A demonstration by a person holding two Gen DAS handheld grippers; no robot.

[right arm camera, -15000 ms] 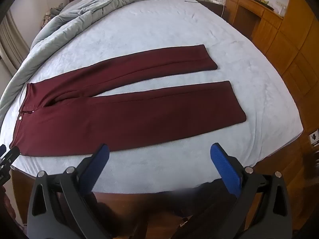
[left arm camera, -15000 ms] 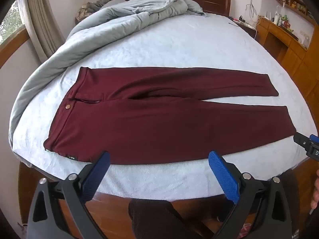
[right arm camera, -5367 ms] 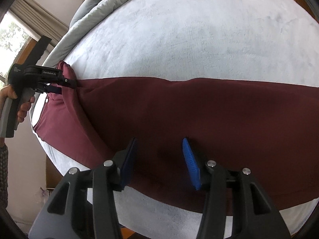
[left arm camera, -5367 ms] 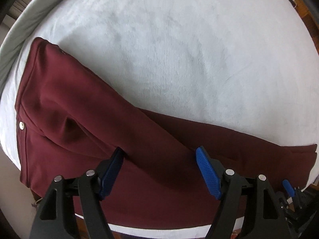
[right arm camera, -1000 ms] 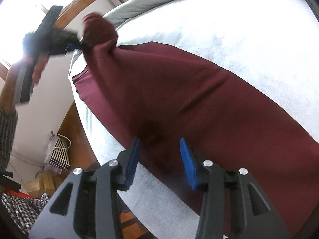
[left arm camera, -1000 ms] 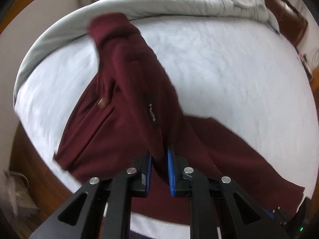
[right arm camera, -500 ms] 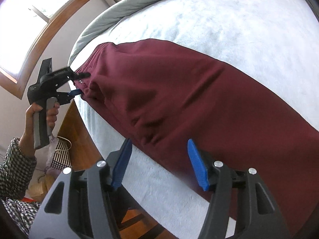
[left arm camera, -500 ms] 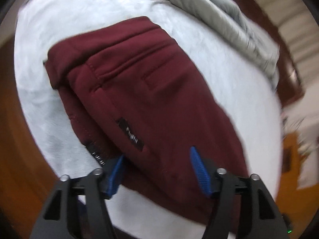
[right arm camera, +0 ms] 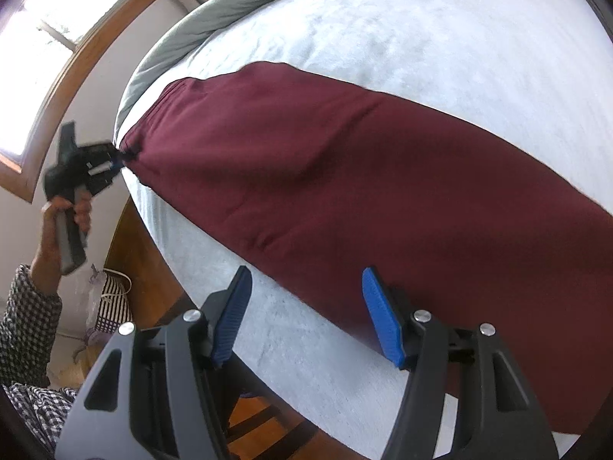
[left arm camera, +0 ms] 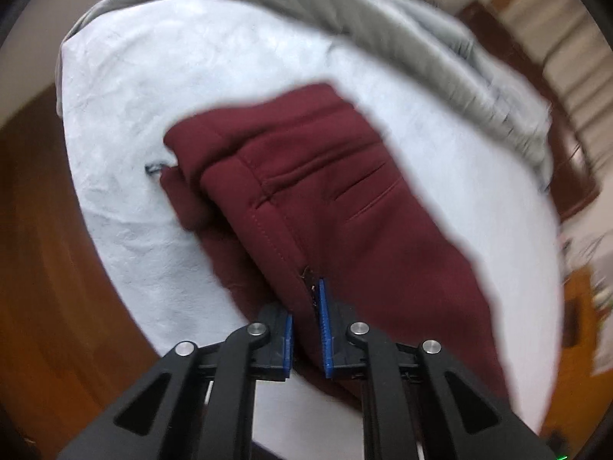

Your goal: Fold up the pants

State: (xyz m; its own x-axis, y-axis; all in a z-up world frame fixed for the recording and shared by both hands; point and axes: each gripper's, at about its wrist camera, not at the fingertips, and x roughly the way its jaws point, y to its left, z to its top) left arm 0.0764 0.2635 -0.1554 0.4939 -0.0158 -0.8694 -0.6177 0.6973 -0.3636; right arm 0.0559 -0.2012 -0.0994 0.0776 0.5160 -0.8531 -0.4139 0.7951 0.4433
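Observation:
The maroon pants [right arm camera: 345, 161] lie across the pale blue bed [right arm camera: 459, 38], folded lengthwise with one leg over the other. In the left wrist view the waist end [left arm camera: 345, 199] shows a back pocket seam. My left gripper [left arm camera: 307, 327] is shut on the waist edge by the side seam, with fabric pinched between the blue pads. The right wrist view shows that same left gripper [right arm camera: 117, 161] at the waist corner, held by a hand [right arm camera: 65, 211]. My right gripper [right arm camera: 306, 318] stands open over the pants' near edge, and its pads do not press on the fabric.
A grey duvet [left arm camera: 421, 38] is bunched along the bed's far side. The wooden bed frame [right arm camera: 130, 253] runs below the near edge, with a striped bag [right arm camera: 109, 303] on the floor beside it. A window [right arm camera: 57, 19] is at the upper left.
The left gripper brought the lifted waist down onto the bed, let go, then shut again on the waist edge. The right gripper's jaws spread wider. The pants now lie flat.

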